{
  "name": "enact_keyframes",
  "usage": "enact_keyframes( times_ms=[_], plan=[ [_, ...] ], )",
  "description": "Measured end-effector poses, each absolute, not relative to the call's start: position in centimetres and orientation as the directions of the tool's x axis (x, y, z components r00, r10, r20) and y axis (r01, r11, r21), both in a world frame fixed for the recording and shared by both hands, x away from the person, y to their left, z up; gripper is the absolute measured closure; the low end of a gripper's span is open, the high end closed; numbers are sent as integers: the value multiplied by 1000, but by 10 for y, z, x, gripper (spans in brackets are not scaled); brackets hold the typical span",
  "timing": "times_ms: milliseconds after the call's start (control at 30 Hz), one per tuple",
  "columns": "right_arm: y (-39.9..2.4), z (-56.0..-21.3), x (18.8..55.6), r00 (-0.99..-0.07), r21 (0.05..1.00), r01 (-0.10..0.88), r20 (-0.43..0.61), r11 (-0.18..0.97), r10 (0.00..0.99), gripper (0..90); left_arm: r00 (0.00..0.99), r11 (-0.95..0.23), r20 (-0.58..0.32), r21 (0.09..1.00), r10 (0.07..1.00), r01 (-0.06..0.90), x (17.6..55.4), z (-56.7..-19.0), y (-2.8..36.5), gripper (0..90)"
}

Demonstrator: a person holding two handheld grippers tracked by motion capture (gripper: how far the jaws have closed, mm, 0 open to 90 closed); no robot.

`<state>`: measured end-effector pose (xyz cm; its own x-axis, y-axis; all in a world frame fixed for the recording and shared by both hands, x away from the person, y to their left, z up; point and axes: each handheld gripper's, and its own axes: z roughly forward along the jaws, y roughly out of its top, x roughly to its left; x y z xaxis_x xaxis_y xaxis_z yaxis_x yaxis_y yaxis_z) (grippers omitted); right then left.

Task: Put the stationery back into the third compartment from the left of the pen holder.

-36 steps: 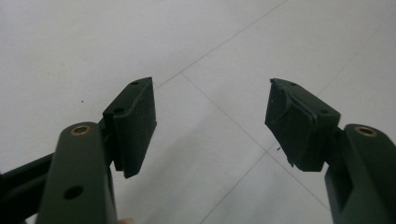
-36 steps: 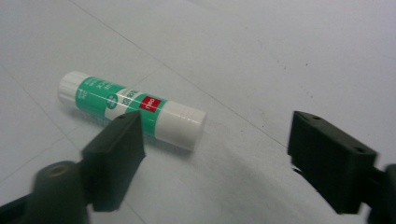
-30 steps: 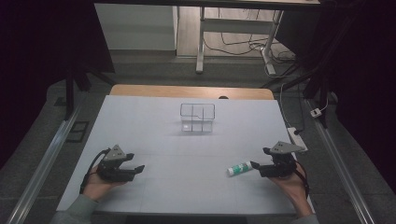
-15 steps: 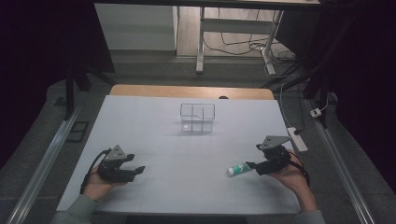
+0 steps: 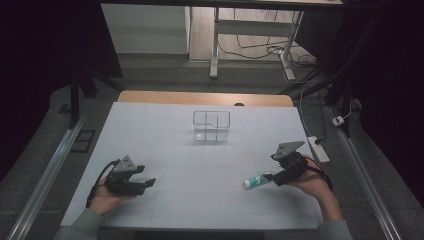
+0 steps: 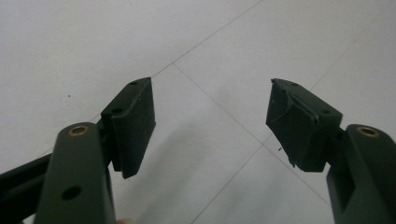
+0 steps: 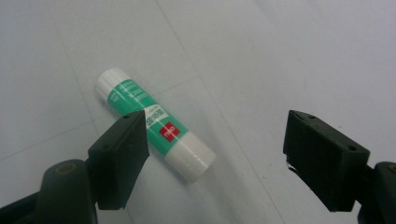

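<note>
White table sheet (image 5: 200,200), faint seam lines. Green-and-white glue stick (image 5: 254,181) lies flat at 4 o'clock of sheet, white cap toward centre. Right gripper (image 5: 272,177) at stick's 3 o'clock end, jaws spread wide; right gripper view: stick (image 7: 154,123) partly behind one jaw, contact unclear. Left gripper (image 5: 146,183) at 8 o'clock, held low over sheet, jaws spread, nothing between. Clear wire-frame box (image 5: 211,126) at 12 o'clock, well apart from both.
</note>
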<state>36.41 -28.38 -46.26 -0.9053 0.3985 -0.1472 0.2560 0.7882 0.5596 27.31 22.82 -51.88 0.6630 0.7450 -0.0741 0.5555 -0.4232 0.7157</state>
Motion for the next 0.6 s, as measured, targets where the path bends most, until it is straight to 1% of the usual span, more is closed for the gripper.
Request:
enact_keyframes(
  times_ms=[133, 233, 333, 467, 600],
  plan=[
    [-278, -463, 365, -928, 518, 231, -135, 823, 346, 202, 664, -426, -74, 713, 744, 557, 273, -519, 229, 321],
    [-269, -464, 364, -943, 456, 189, -164, 870, 290, 208, 662, -422, -74, 716, 746, 556, 272, -518, 229, 320],
    [-262, -466, 367, -956, 412, 166, -154, 896, 248, 214, 662, -423, -74, 715, 746, 556, 272, -518, 228, 317],
    [-255, -471, 371, -970, 369, 149, -128, 917, 209, 220, 665, -429, -74, 709, 743, 560, 273, -519, 228, 310],
    [-253, -474, 371, -971, 350, 147, -125, 925, 202, 239, 659, -420, -78, 713, 748, 561, 272, -518, 229, 309]
  ],
)
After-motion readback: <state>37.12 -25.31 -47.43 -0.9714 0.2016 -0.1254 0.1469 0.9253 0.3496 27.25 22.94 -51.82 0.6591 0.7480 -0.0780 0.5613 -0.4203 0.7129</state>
